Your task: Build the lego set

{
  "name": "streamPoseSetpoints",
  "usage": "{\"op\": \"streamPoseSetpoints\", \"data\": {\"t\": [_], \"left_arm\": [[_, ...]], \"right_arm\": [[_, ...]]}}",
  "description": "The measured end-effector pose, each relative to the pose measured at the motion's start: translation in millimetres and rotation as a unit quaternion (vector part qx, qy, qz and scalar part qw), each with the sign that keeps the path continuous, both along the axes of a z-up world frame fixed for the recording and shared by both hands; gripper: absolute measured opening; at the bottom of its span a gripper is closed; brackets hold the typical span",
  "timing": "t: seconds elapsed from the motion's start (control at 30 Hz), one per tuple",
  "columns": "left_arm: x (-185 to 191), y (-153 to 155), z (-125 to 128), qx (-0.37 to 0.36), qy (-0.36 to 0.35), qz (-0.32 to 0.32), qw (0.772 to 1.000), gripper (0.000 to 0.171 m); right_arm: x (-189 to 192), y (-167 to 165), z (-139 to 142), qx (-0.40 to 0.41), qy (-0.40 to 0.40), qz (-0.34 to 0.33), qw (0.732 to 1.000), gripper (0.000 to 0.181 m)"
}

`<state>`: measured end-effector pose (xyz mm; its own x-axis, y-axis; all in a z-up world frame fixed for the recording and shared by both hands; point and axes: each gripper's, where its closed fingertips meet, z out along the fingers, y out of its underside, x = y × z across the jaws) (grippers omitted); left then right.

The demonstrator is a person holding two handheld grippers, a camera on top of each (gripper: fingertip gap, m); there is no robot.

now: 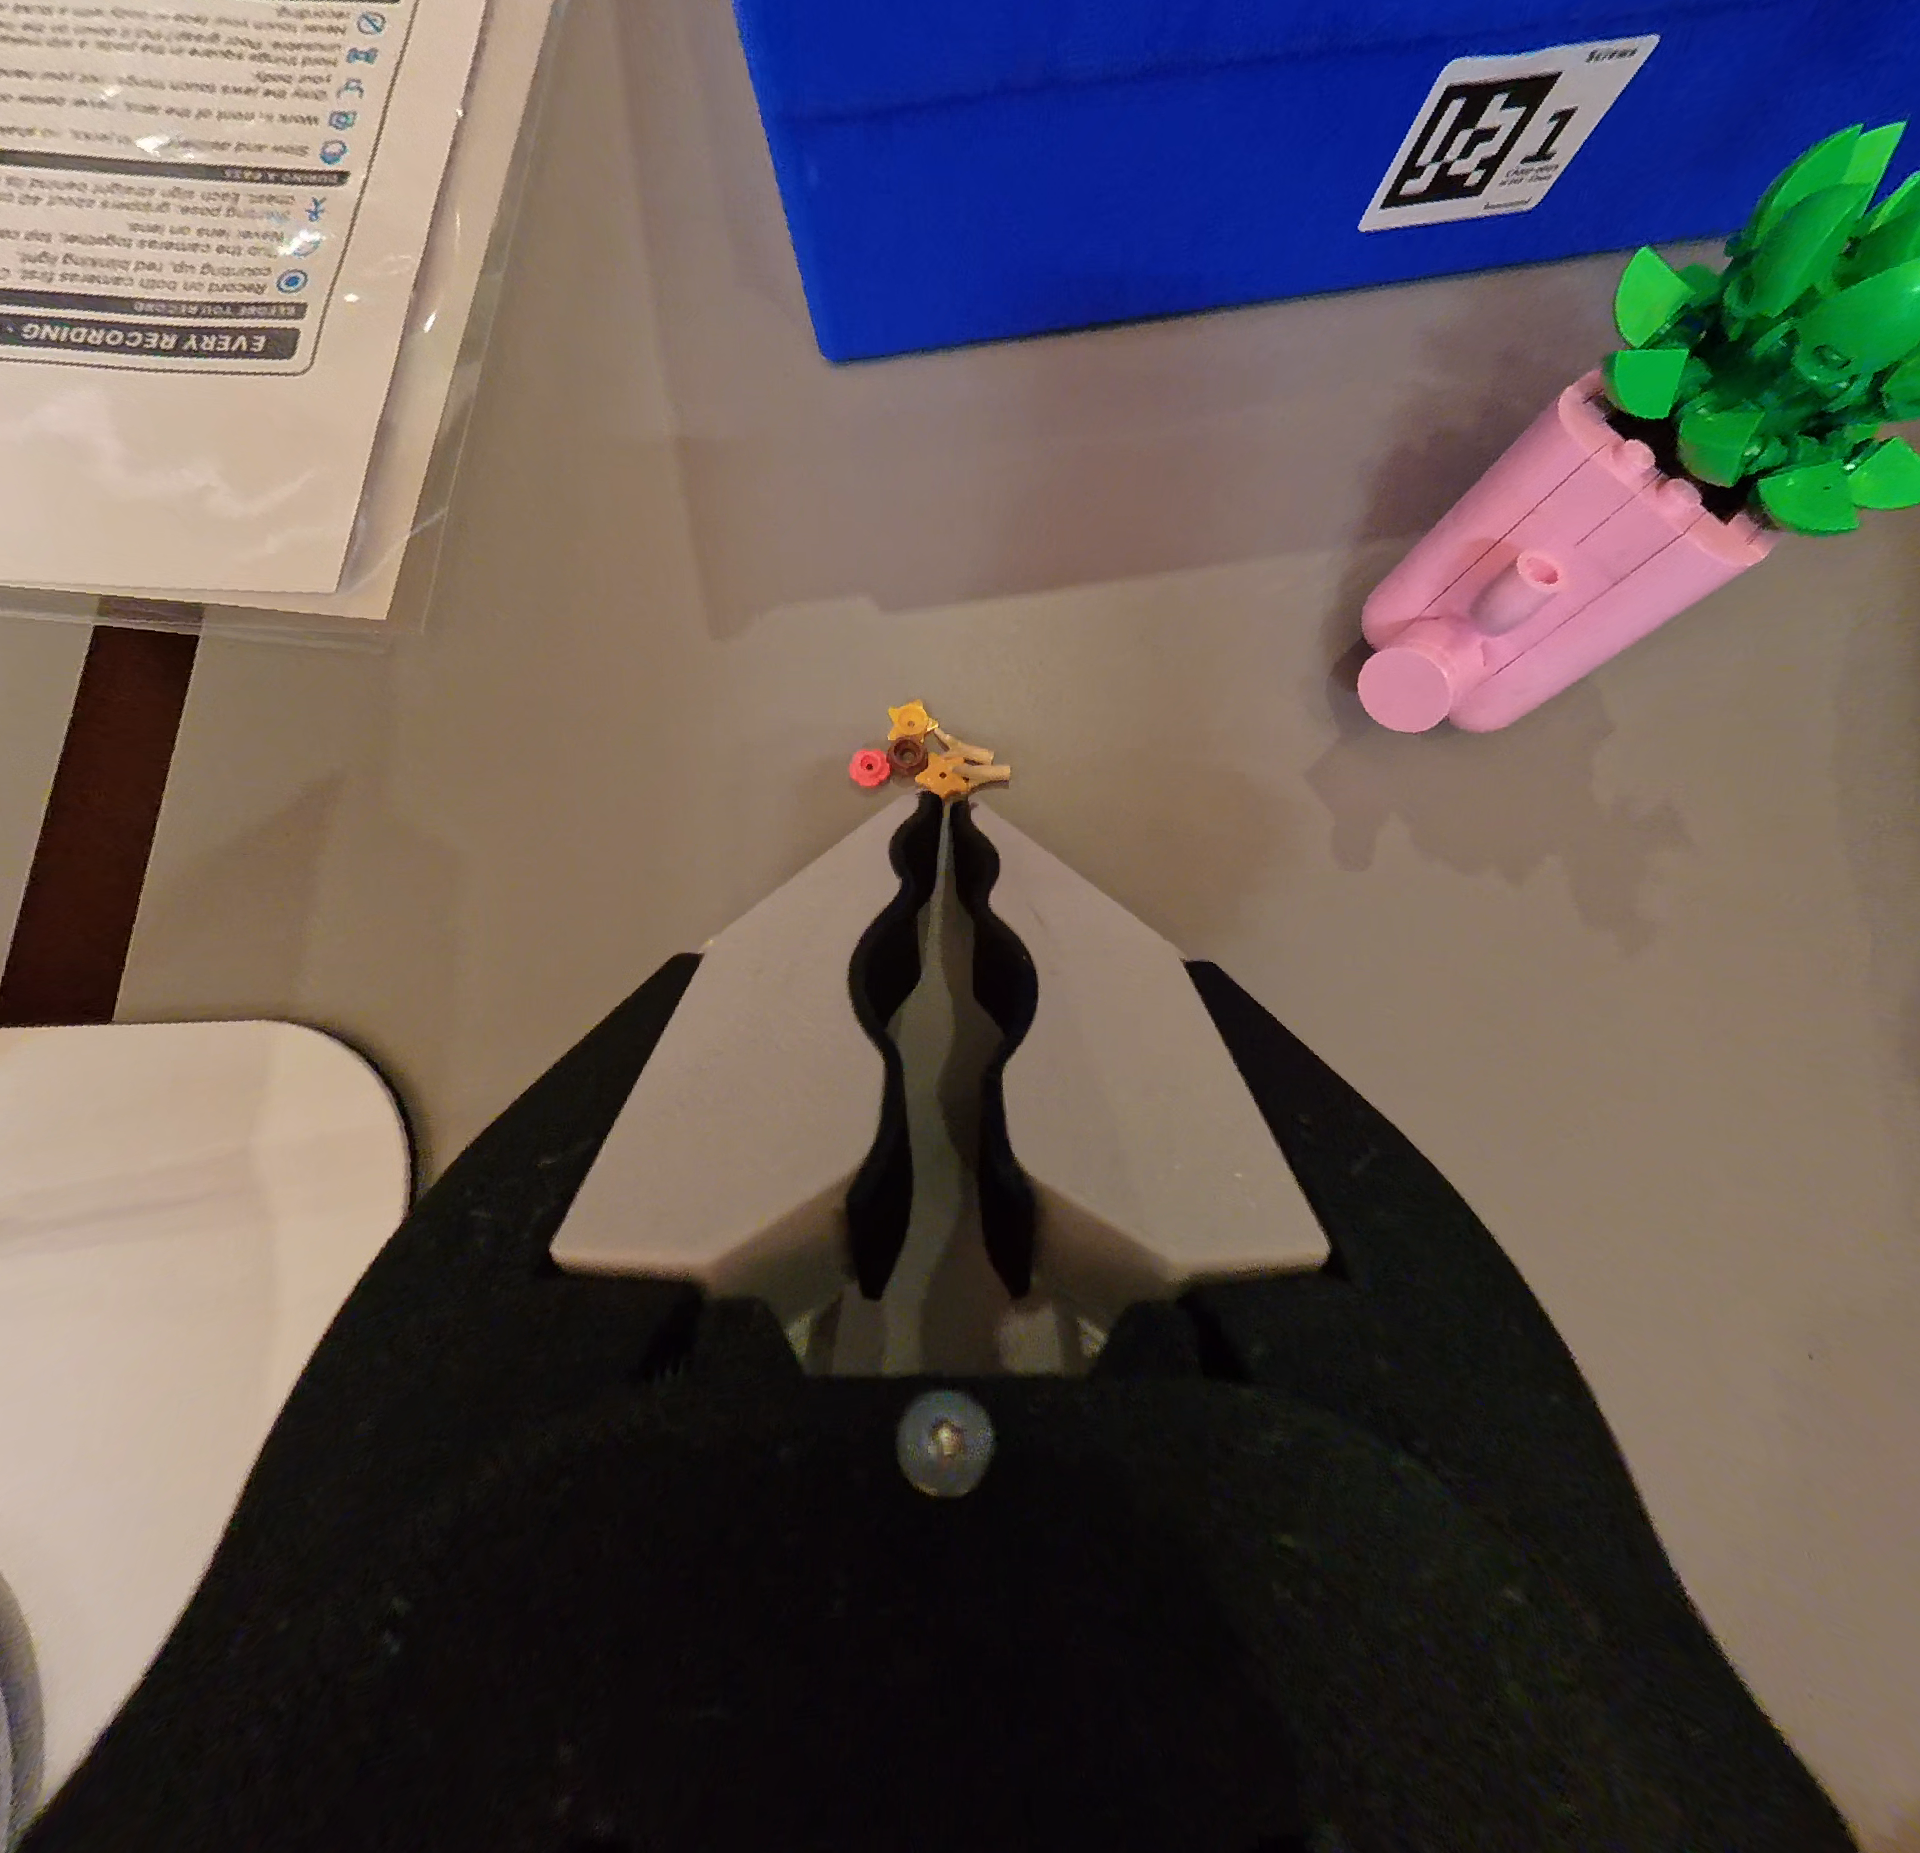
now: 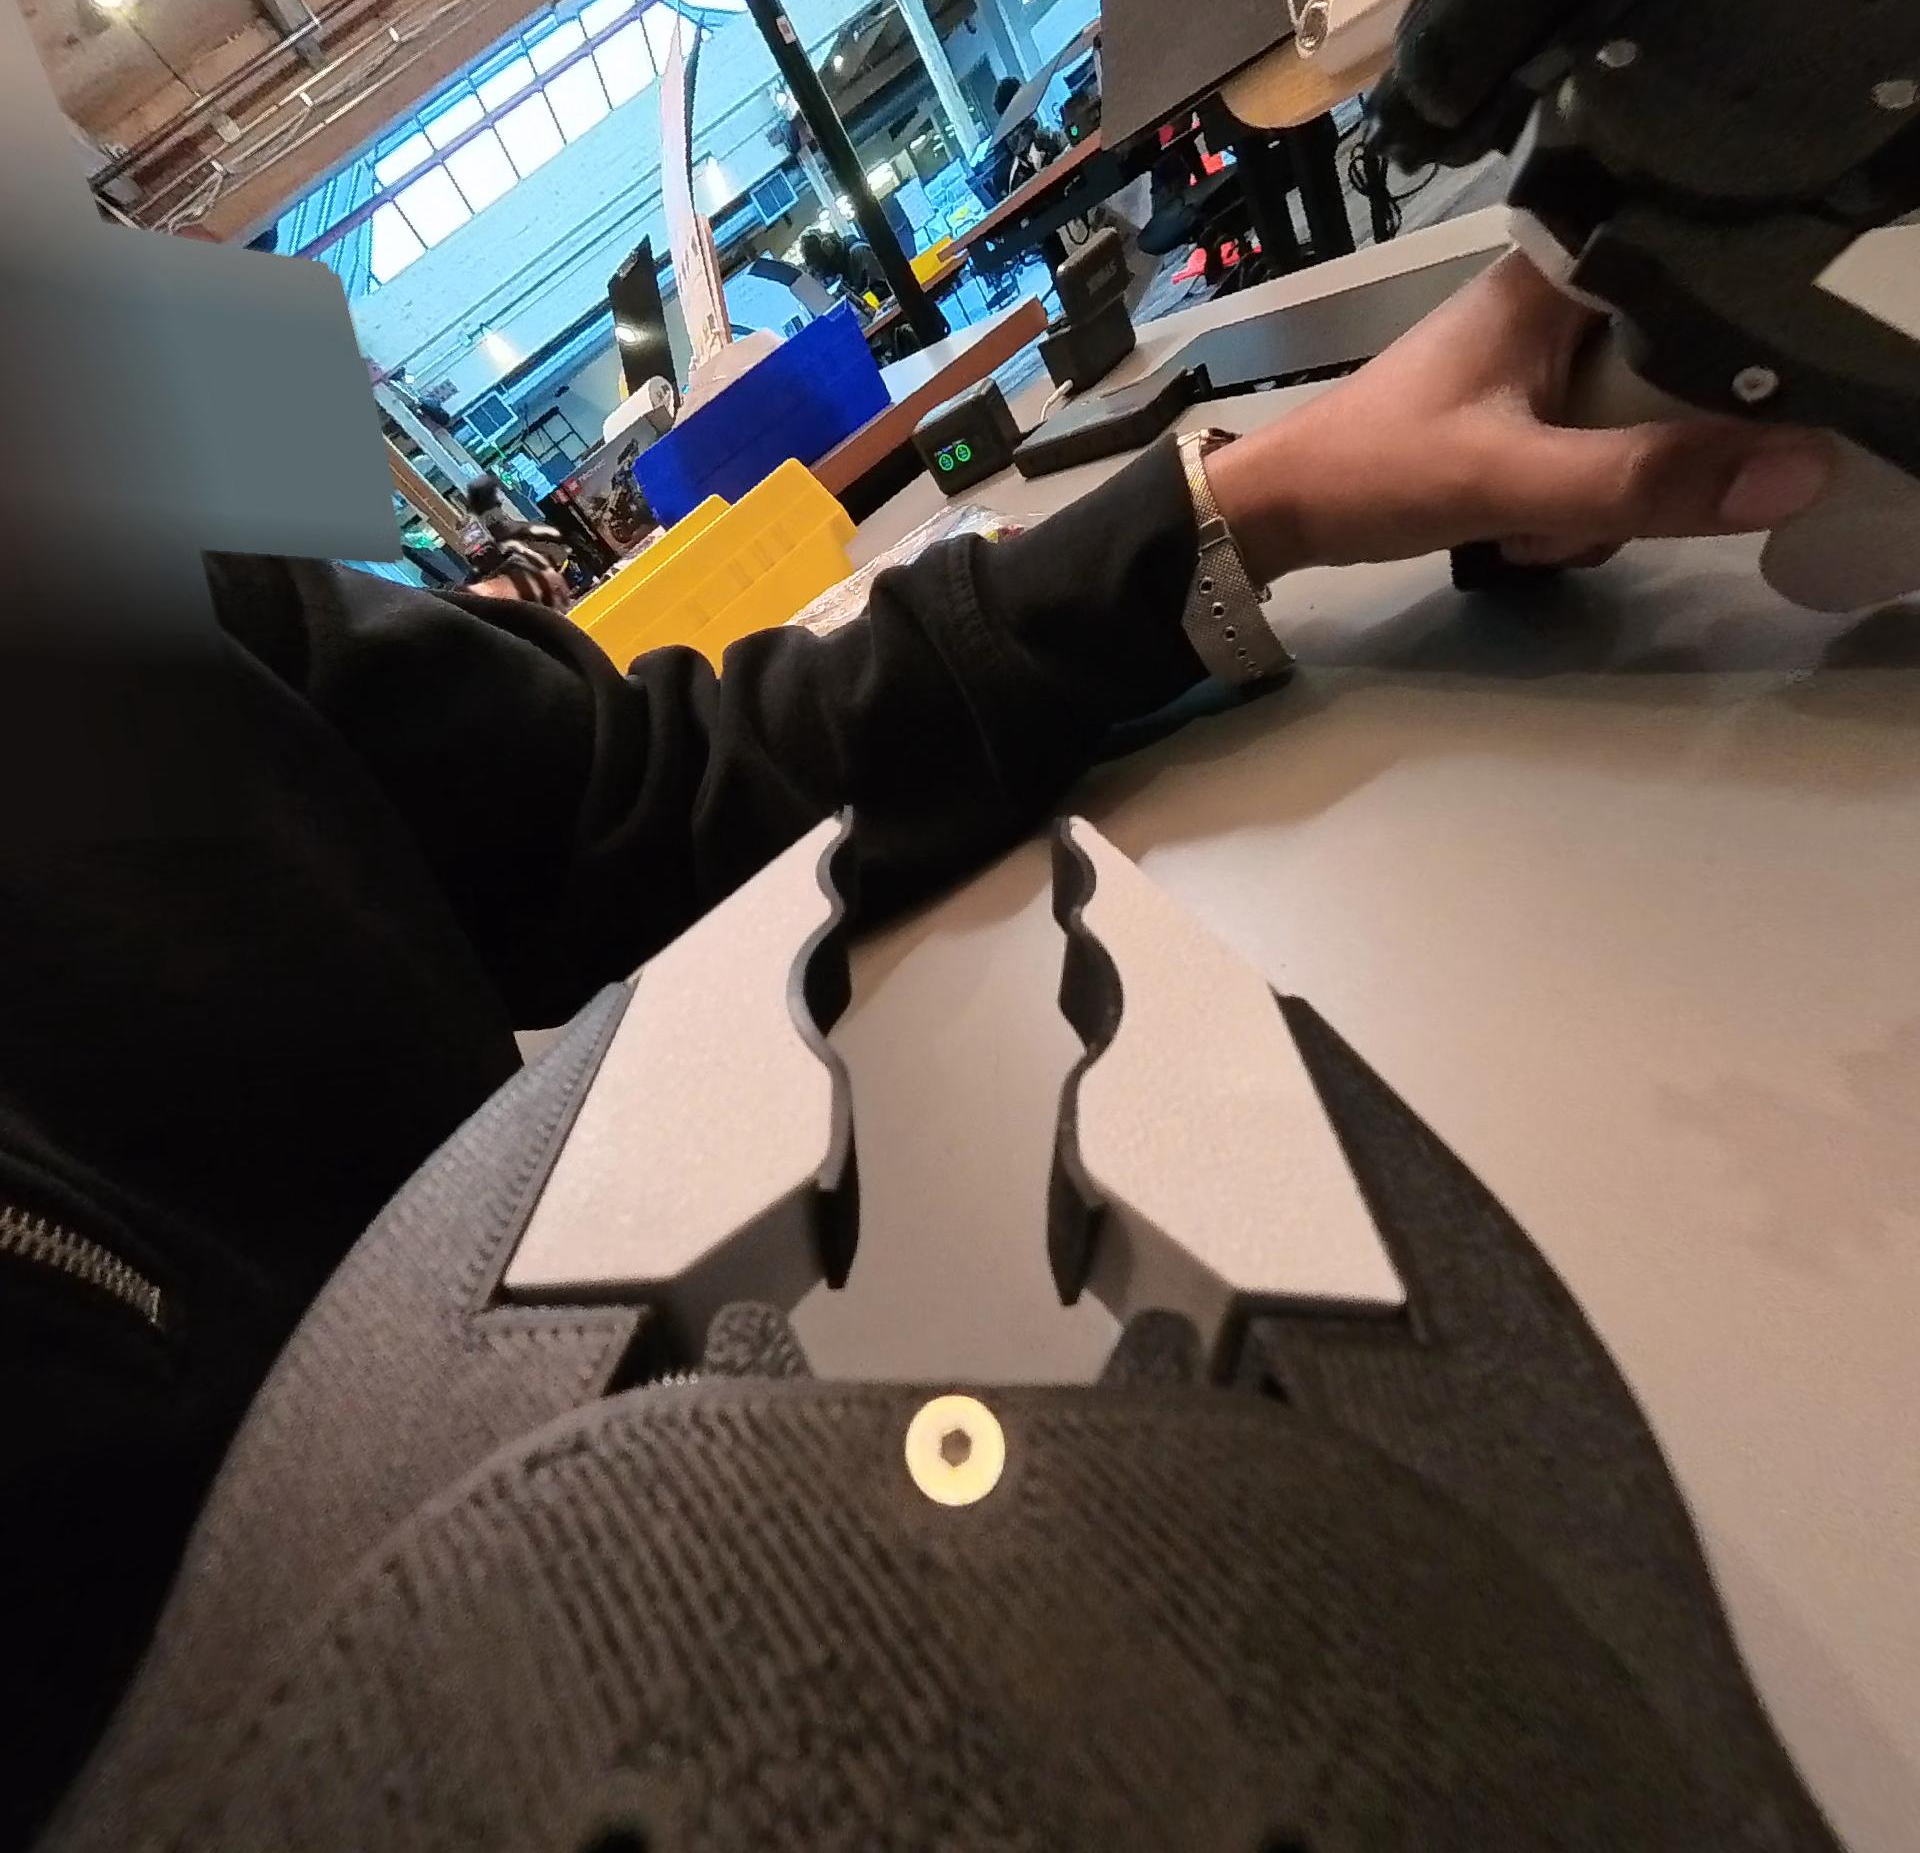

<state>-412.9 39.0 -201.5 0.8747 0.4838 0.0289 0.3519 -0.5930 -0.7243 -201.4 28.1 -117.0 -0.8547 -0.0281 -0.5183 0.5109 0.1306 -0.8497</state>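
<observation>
My left gripper (image 1: 943, 804) points down at the grey table (image 1: 623, 868), jaws closed to a thin slit. Its tips sit right at a small cluster of loose pieces: a yellow star flower (image 1: 940, 777), a second yellow star (image 1: 908, 720), a brown round stud (image 1: 907, 754), a pink flower stud (image 1: 867, 766) and tan stems (image 1: 982, 759). I cannot tell whether the tips pinch the near yellow star. A pink brick pot (image 1: 1558, 577) with green leaves (image 1: 1787, 349) lies on its side at the right. My right gripper (image 2: 956, 837) is open and empty, low over the table.
A blue bin (image 1: 1143, 141) with a marker tag stands behind the pieces. A sleeved instruction sheet (image 1: 208, 245) lies at the left, a white object (image 1: 156, 1232) near left. In the right wrist view the person's black sleeve (image 2: 831, 712) and hand (image 2: 1455, 453) cross ahead; a yellow bin (image 2: 727, 567) stands beyond. My right fingertips sit around 20 centimetres from my left ones. The pink brick pot (image 1: 1558, 577) is about 9 centimetres from my left fingertips and 15 centimetres from my right.
</observation>
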Motion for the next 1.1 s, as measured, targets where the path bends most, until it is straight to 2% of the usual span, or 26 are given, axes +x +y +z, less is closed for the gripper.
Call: {"op": "streamPoseSetpoints", "data": {"t": [0.1,0.2,0.27,0.4,0.53,0.87,1.1], "left_arm": [[1,1,9,0.031,0.006,-0.004,1.0,0.004],[-1,0,14,0.049,0.008,0.001,0.999,0.023],[-3,-1,10,0.037,0.001,0.009,0.999,0.043],[-4,1,-3,-0.009,0.0,0.005,1.0,0.051],[-3,5,-2,-0.015,0.011,-0.003,1.0,0.049],[8,18,-2,-0.018,0.019,-0.037,0.999,0.027],[8,18,5,0.007,0.022,-0.034,0.999,0.027]], "right_arm": [[0,1,1,-0.004,-0.003,0.0,1.0,0.036],[0,1,2,-0.007,-0.003,0.0,1.0,0.035],[0,1,3,-0.01,-0.002,-0.001,1.0,0.035],[0,1,3,-0.01,-0.004,0.001,1.0,0.035],[0,0,2,-0.008,-0.004,0.001,1.0,0.035],[0,1,2,-0.008,-0.005,0.001,1.0,0.036],[0,1,3,-0.011,-0.007,0.001,1.0,0.036]]}}
